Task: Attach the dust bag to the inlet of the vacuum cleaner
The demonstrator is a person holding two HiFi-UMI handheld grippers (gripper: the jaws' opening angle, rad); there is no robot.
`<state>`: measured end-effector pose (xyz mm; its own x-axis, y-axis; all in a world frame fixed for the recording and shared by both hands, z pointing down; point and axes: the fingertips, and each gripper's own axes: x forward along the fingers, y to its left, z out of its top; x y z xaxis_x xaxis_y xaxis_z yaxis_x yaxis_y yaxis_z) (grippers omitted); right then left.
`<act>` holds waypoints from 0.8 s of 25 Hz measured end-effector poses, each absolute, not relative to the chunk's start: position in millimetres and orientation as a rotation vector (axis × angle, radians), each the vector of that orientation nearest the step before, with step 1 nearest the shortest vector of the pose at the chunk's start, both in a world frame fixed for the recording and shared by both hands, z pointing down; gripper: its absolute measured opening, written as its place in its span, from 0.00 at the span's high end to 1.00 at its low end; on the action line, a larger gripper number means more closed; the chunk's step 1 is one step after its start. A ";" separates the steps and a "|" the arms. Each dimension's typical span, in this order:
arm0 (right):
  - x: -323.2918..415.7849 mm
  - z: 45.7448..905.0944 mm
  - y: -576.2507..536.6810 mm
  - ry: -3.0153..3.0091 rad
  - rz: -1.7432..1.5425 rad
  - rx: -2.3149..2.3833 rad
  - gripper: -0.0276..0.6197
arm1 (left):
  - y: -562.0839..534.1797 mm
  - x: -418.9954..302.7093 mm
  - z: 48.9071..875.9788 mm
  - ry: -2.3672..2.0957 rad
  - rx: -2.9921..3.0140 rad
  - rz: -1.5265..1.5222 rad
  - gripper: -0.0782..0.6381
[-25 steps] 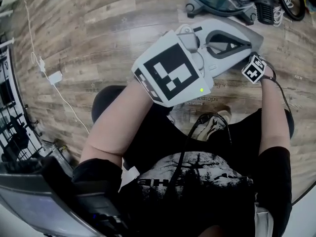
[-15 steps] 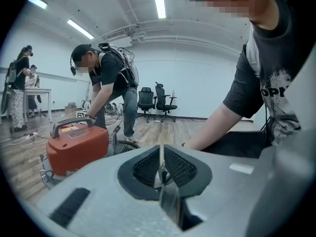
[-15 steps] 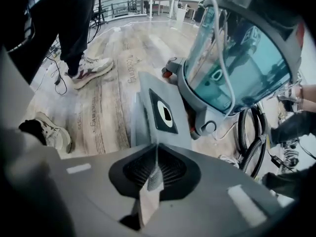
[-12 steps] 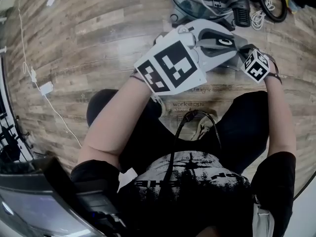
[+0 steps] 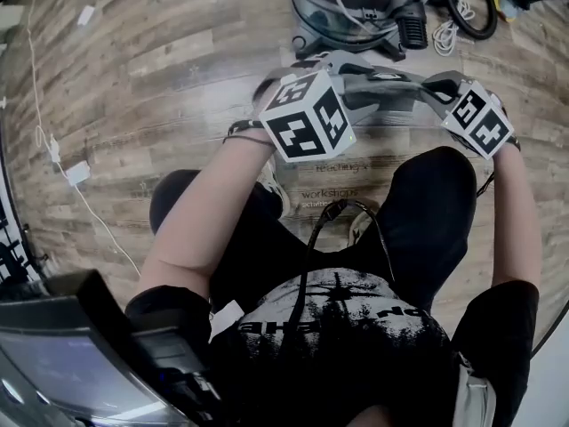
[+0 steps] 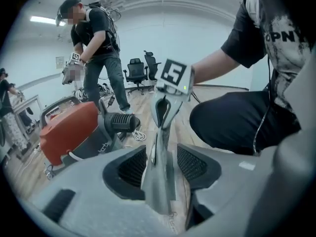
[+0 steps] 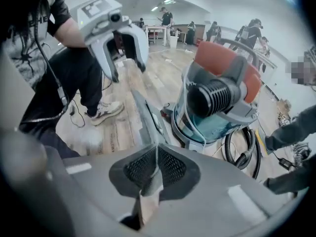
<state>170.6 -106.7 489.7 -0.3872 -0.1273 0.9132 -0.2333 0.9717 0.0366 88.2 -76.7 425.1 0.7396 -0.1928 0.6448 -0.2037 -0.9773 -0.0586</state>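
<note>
Grey dust bag point(image 5: 391, 100) hung between both grippers, near the orange-topped vacuum cleaner point(image 5: 351, 3).
The right gripper point(image 7: 155, 169) had its fingers clenched on one bag edge. The left gripper point(image 6: 163, 164) had just been opening its fingers, which stood released either side of the bag. The vacuum cleaner stood on the wooden floor point(image 5: 160, 78).

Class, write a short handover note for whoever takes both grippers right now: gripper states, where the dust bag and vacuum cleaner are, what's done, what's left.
Left gripper: open, jaws just opened, either side of the dust bag, not gripping.
Right gripper: shut on the dust bag.
Vacuum cleaner: on the floor ahead, apart from the bag.
Done: bag in hand.
Left: probably regrip with the left, then fit the bag onto the inlet.
</note>
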 end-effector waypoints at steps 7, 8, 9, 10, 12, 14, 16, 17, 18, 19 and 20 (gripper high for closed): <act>153.5 425.2 -88.4 -2.076 0.143 0.232 0.93 | -65.6 85.3 440.3 -0.290 2.928 1.214 0.61; 151.8 420.7 -86.5 -2.084 0.147 0.232 0.93 | -65.5 85.1 438.1 -0.293 2.933 1.210 0.62; 149.8 417.1 -85.2 -2.093 0.150 0.232 0.93 | -65.8 84.8 436.3 -0.298 2.938 1.210 0.62; 147.7 414.2 -84.4 -2.103 0.152 0.232 0.93 | -66.1 84.2 435.2 -0.303 2.939 1.212 0.63; 144.9 410.5 -83.8 -2.116 0.149 0.231 0.93 | -67.7 82.6 433.7 -0.324 2.941 1.212 0.65; 143.8 407.4 -83.6 -2.122 0.140 0.228 0.93 | -72.3 80.1 430.0 -0.372 2.946 1.193 0.76; 141.1 402.9 -83.1 -2.137 0.137 0.223 0.93 | -76.0 76.8 427.9 -0.410 2.941 1.182 0.78; 138.9 400.5 -83.1 -2.146 0.136 0.221 0.93 | -76.9 75.1 428.8 -0.418 2.938 1.199 0.78; 136.6 398.4 -83.2 -2.154 0.135 0.218 0.93 | -77.4 73.4 430.8 -0.421 2.939 1.232 0.78; 134.4 396.9 -82.7 -2.159 0.134 0.213 0.93 | -77.6 72.1 433.7 -0.420 2.940 1.274 0.77; 132.7 395.6 -81.8 -2.162 0.133 0.206 0.93 | -77.5 71.2 436.5 -0.417 2.942 1.311 0.76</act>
